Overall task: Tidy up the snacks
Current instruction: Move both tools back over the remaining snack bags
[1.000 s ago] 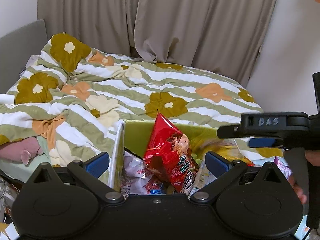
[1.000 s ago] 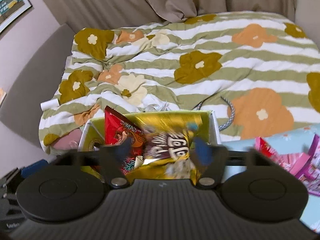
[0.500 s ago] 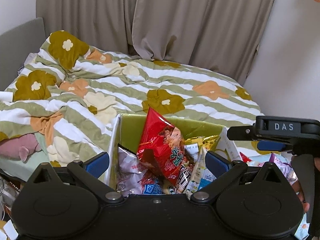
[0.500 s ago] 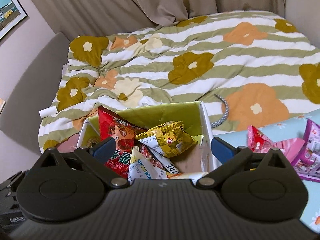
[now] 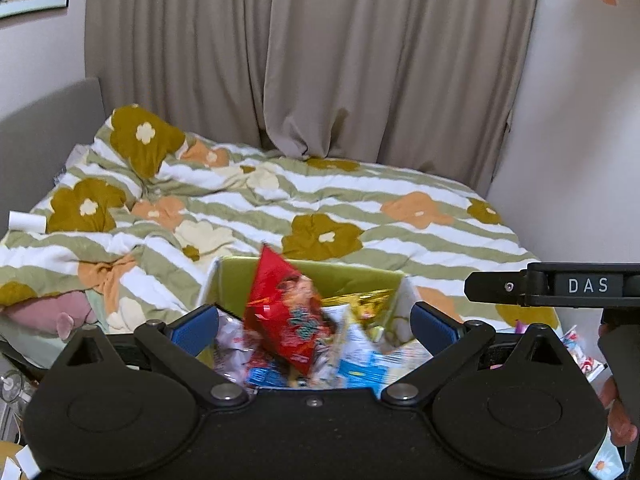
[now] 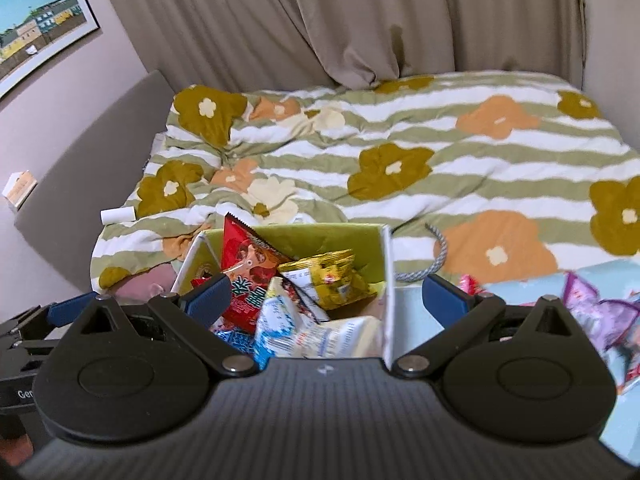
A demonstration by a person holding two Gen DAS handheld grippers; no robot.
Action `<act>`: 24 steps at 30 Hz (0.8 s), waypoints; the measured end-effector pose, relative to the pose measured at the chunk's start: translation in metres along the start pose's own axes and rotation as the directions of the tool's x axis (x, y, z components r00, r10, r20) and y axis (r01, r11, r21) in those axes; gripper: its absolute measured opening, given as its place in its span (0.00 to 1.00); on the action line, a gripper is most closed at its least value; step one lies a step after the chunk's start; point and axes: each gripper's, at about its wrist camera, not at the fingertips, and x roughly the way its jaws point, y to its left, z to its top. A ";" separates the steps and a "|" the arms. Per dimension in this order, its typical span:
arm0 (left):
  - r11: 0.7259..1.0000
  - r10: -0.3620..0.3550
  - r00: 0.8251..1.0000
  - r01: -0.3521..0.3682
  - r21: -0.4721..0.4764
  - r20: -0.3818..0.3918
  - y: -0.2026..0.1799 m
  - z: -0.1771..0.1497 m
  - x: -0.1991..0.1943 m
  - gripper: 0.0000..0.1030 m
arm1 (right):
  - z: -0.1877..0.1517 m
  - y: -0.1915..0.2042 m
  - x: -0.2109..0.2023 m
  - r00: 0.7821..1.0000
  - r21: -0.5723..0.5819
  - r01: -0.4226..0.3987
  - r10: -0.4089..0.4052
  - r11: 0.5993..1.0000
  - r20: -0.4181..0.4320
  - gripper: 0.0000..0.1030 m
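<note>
A white box with a green inside (image 6: 328, 236) (image 5: 320, 276) sits at the near edge of the bed, filled with snack packets. A red bag (image 6: 248, 264) (image 5: 288, 312) stands up at its left, and a yellow packet (image 6: 328, 276) (image 5: 362, 300) lies beside it on top of blue-and-white packets (image 6: 280, 320). My right gripper (image 6: 326, 298) hangs open above the box with nothing between its fingers. My left gripper (image 5: 315, 330) is open and empty too, over the box's near side. Pink and purple packets (image 6: 592, 312) lie on a light-blue cloth to the right.
The floral striped duvet (image 6: 400, 140) covers the bed behind the box. A grey cord (image 6: 436, 260) lies right of the box and a white roll (image 6: 118, 215) to the left. A pink plush (image 5: 44, 312), the grey headboard (image 6: 92, 152) and the curtains (image 5: 320, 60) surround it. A hand (image 5: 618, 420) holds the right gripper's body (image 5: 560, 284).
The right gripper was shut on the yellow packet above the box; it opened and the packet now lies in the box. Both grippers have since lifted and tilted up.
</note>
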 end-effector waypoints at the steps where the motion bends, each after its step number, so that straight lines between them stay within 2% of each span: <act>1: 1.000 0.001 1.000 -0.001 0.002 0.007 -0.008 -0.001 -0.005 1.00 | -0.002 -0.007 -0.009 1.000 -0.004 -0.001 0.001 1.000 0.009 1.00; 5: 1.000 0.000 0.999 -0.001 0.006 0.038 -0.046 -0.007 -0.021 1.00 | -0.008 -0.036 -0.040 0.999 -0.025 0.006 -0.005 1.000 0.036 1.00; 12: 0.999 -0.024 0.998 0.022 0.038 0.058 -0.126 -0.020 -0.031 1.00 | -0.022 -0.110 -0.092 0.997 -0.021 0.042 -0.041 0.999 0.066 1.00; 18: 0.996 -0.058 0.997 0.054 0.070 0.046 -0.197 -0.037 -0.020 1.00 | -0.034 -0.181 -0.123 0.990 -0.027 0.103 -0.100 0.994 0.100 1.00; 24: 0.988 -0.084 0.996 0.081 0.132 0.010 -0.252 -0.058 0.007 1.00 | -0.046 -0.243 -0.129 0.986 -0.046 0.149 -0.144 0.988 0.085 1.00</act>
